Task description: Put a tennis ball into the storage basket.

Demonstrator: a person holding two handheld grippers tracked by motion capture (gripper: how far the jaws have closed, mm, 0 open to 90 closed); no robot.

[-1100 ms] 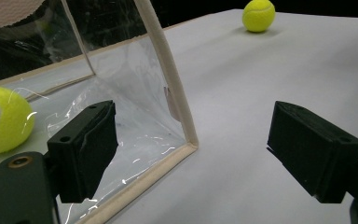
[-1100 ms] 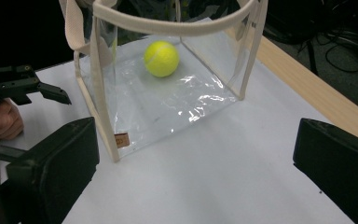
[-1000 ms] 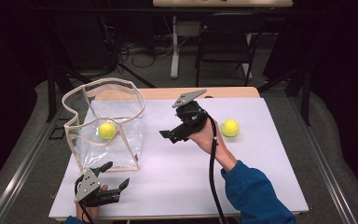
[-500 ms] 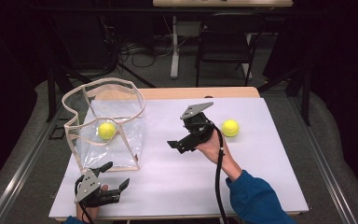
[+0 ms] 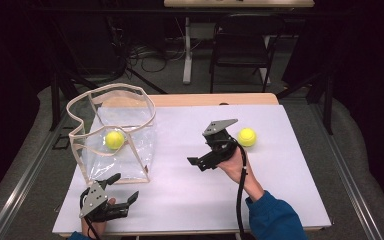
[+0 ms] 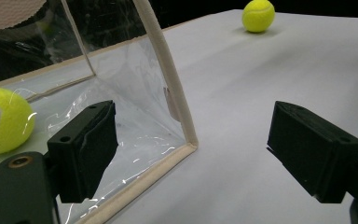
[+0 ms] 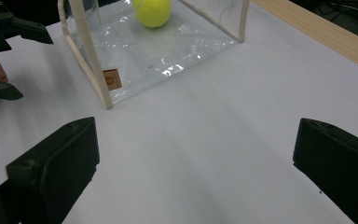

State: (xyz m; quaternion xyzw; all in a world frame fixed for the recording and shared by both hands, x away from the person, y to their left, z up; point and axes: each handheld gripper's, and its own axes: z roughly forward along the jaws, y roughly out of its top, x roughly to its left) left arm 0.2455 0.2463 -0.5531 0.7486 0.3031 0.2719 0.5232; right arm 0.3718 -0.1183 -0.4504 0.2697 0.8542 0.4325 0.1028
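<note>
Landmark: we place everything against the clear plastic bag with the beige fabric trim, standing open at the far left of the white table.

Left gripper: the black left gripper lies low just in front of the bag's near wall, jaws apart and empty; its own view has the bag's near corner seam rising between them.

Ball inside: one yellow-green tennis ball already sits on the bag's floor.

Right gripper: the black right gripper hovers above the table well to the right of the bag, jaws spread wide with nothing between; they point back toward the bag.

Loose ball: the second yellow-green tennis ball rests on the table farther right again, just beyond the right hand.

Key relation: we judge the loose ball lies behind the right gripper's jaws, on the side away from the bag, so it must turn round to reach it. Being round, the ball has no long axis to match.

Nearer hand: the right, by far.
</note>
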